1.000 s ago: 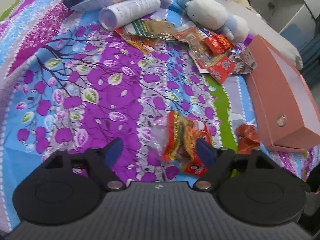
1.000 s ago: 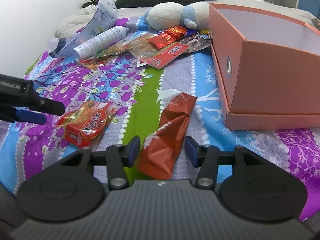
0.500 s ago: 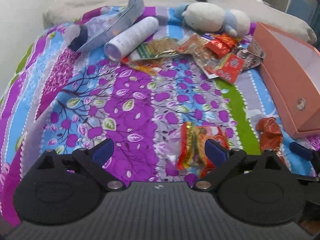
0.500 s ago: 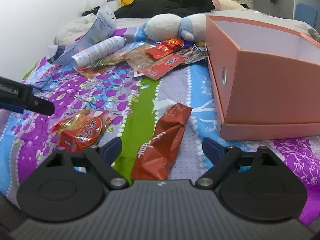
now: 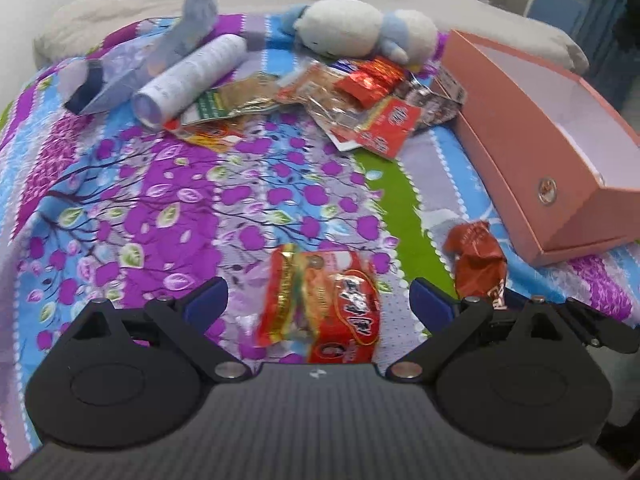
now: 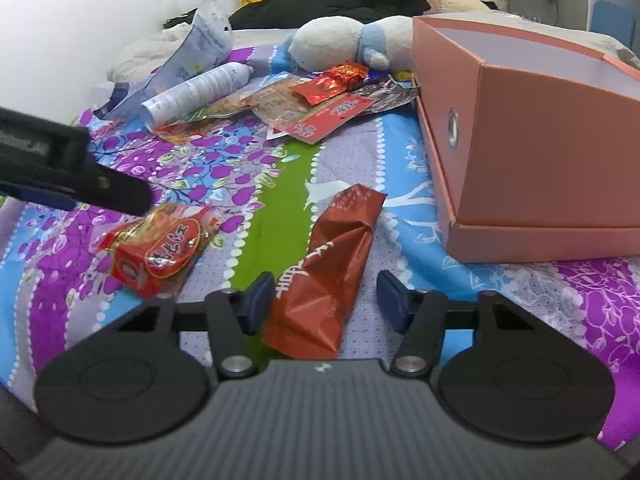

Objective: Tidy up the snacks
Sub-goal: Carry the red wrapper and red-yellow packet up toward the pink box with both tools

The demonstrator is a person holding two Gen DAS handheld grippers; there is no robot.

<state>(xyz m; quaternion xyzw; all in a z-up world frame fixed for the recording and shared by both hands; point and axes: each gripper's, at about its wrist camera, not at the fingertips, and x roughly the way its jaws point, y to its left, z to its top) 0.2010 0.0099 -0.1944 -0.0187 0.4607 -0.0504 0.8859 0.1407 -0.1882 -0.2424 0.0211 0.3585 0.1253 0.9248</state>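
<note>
Our left gripper point(image 5: 318, 304) has swung wide astride the red-and-yellow snack pack point(image 5: 320, 312), while our right gripper point(image 6: 320, 300), wide half a second ago, is closing around the brown-red pouch point(image 6: 332, 276) beside the pink box point(image 6: 540, 152), so that pickup looks imminent.

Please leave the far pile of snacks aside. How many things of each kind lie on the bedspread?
Snack packets: 2 (orange-red packet, brown-red packet)
Pink box: 1
Plush toy: 1
White spray can: 1
Pale blue pouch: 1
Total: 6
</note>
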